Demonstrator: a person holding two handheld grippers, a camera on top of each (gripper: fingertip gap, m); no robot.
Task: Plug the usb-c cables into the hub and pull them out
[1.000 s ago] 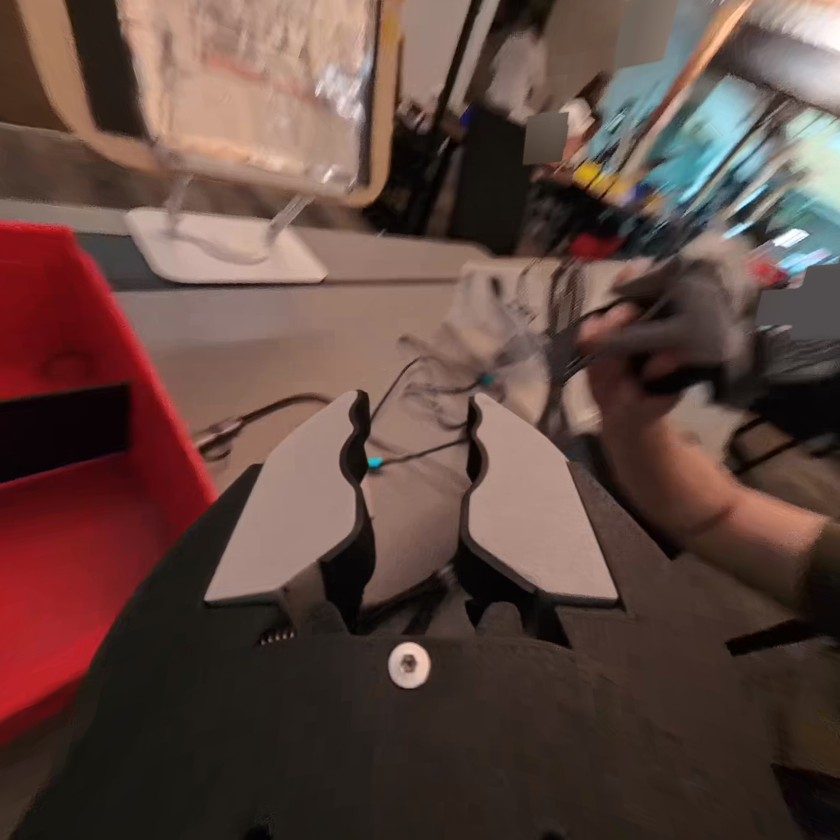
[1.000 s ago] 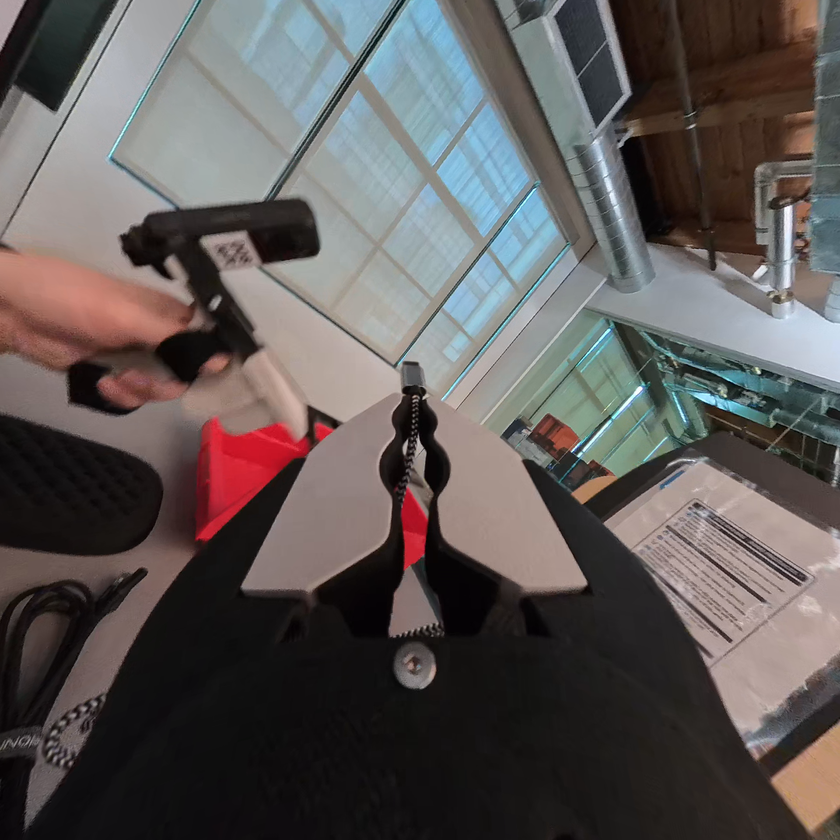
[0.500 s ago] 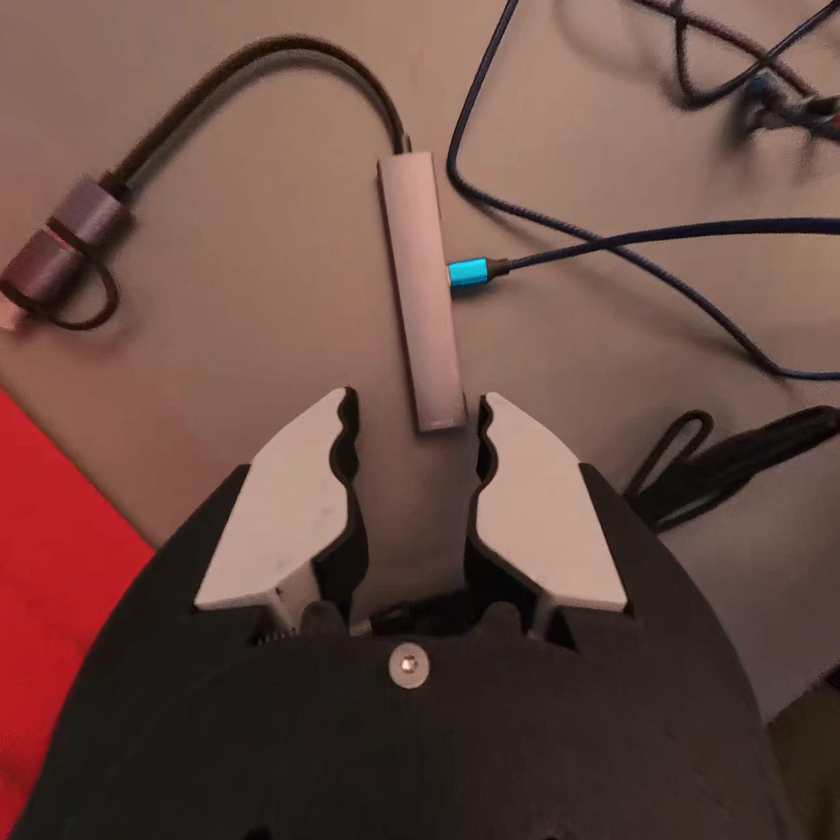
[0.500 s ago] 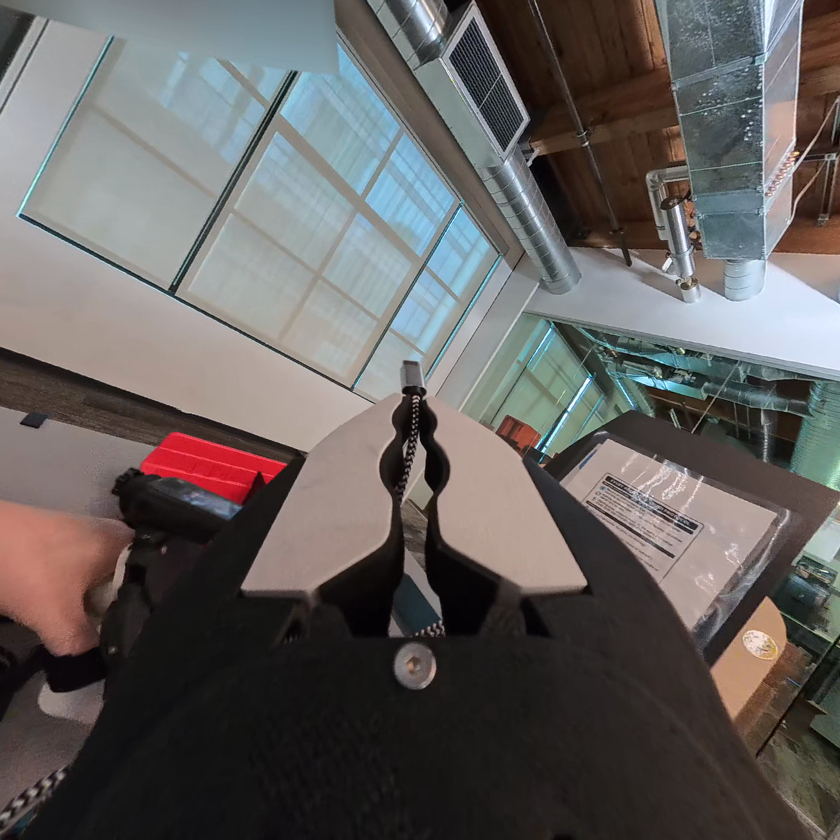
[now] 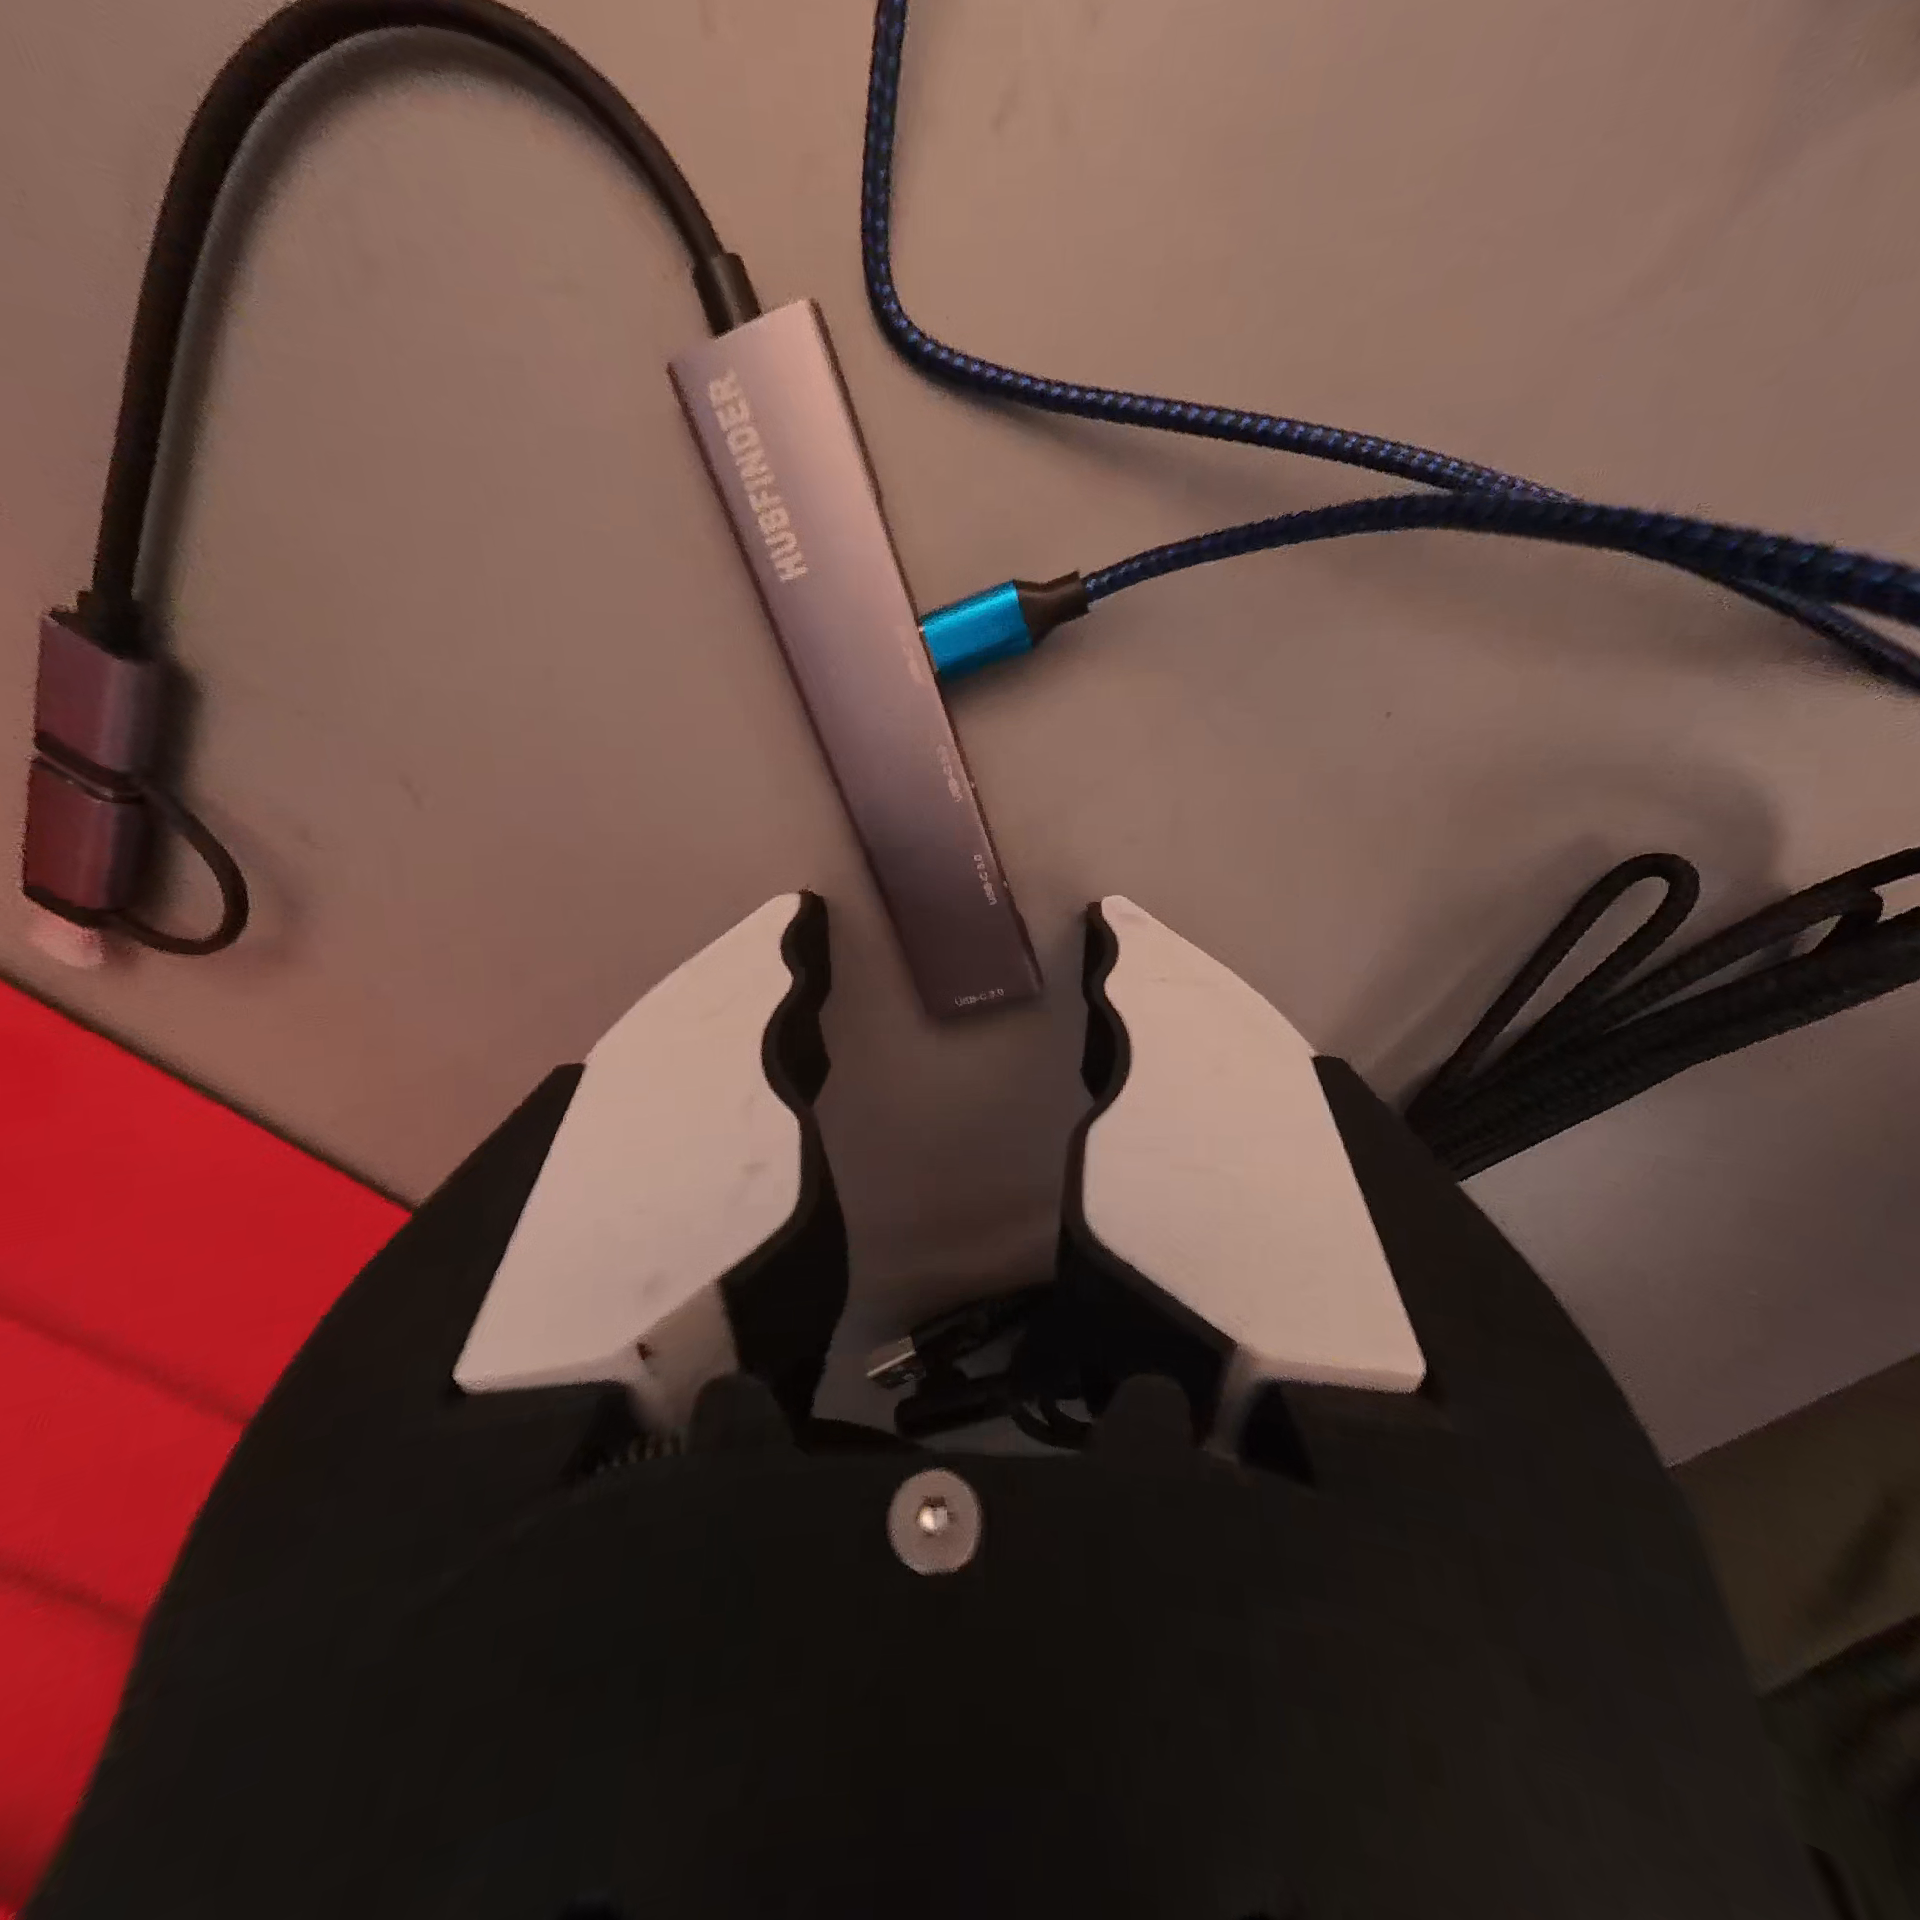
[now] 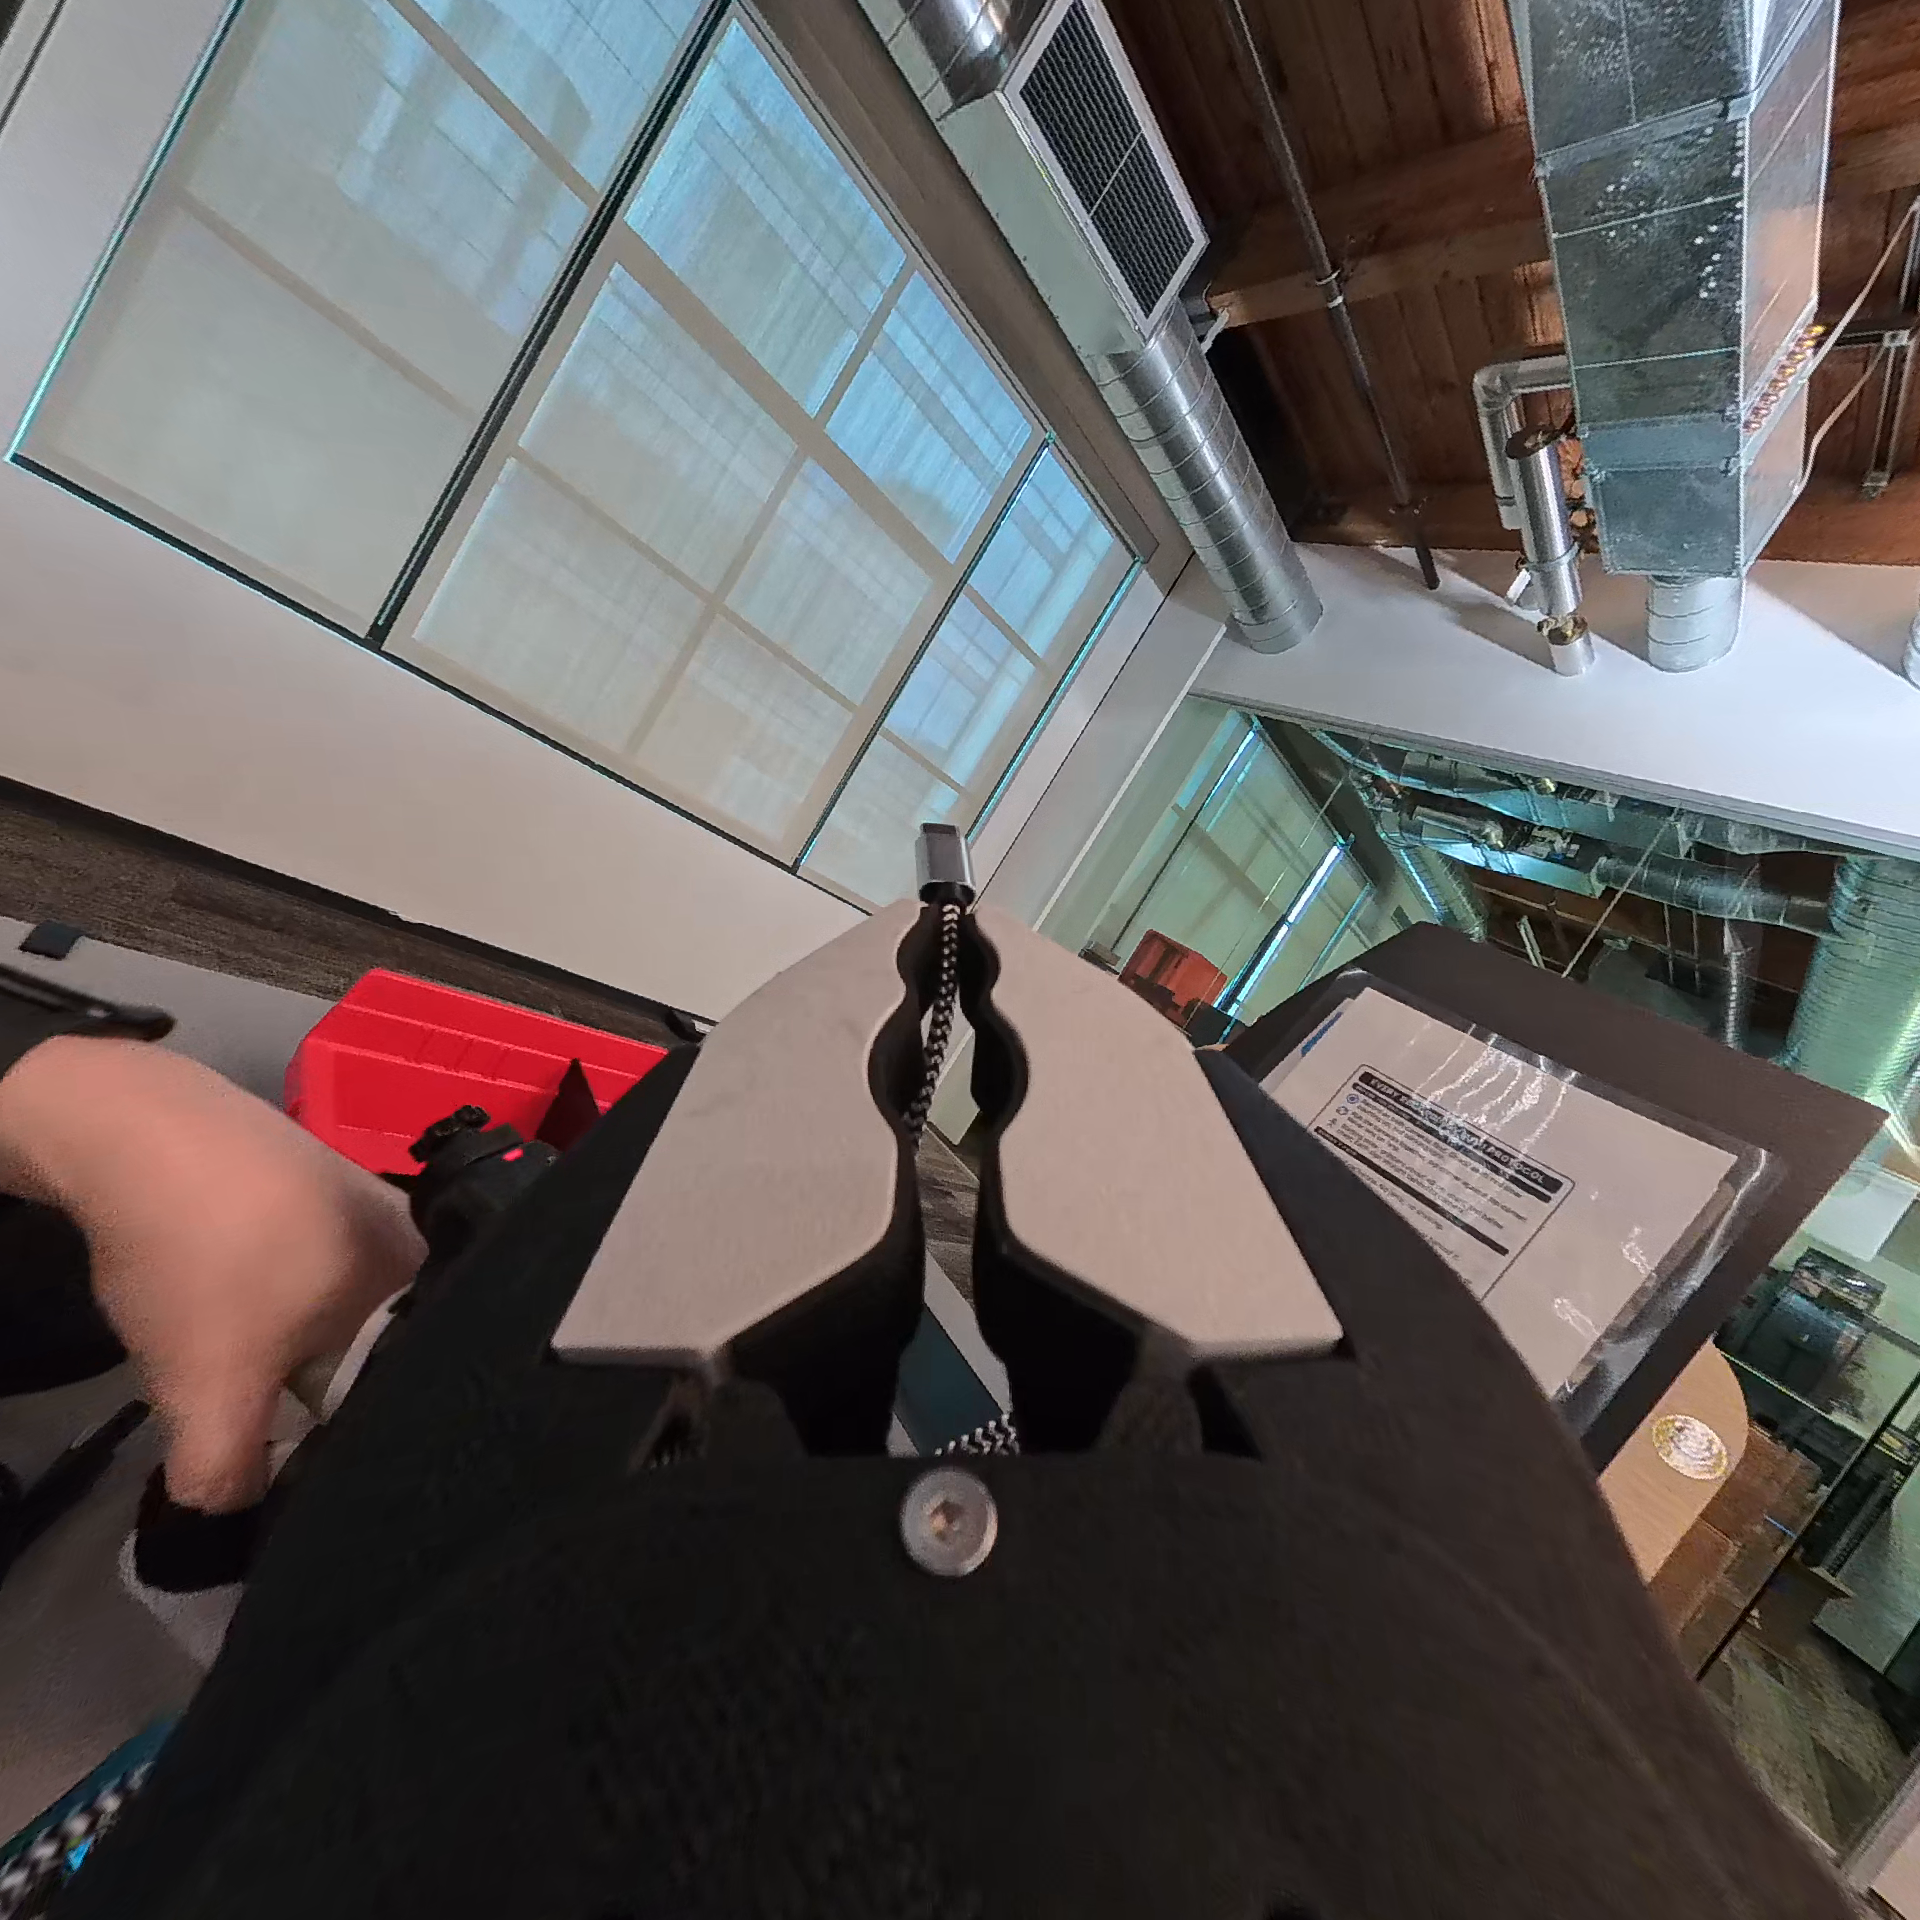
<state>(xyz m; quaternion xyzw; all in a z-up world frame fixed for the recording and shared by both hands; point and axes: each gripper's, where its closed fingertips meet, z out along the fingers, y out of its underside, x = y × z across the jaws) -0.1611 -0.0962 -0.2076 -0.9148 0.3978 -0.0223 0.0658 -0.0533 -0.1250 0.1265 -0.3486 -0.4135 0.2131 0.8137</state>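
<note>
Grey tabletop [image 5: 1351, 260]: we held left gripper [image 5: 951, 961] jaws apart astride unclamped hub [image 5: 852, 675]; right gripper [image 6: 943, 914], clamped on braided cable [image 6: 933, 1029], risked shoving it.

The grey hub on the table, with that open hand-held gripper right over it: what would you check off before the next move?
1. Left hand-held gripper open: ok.
2. Slim grey metal hub lined up between its fingers: ok, near end sits in the gap, slightly tilted.
3. Hub gripped: not ok, fingers apart from it.
4. Right hand-held gripper shut on the black-and-white braided cable: ok, grey metal plug sticks out past the tips.
5. Plug aimed at the hub: not ok, it points up toward the windows.
6. Free port: cannot tell; blue braided cable already plugged into the hub's side.
</note>
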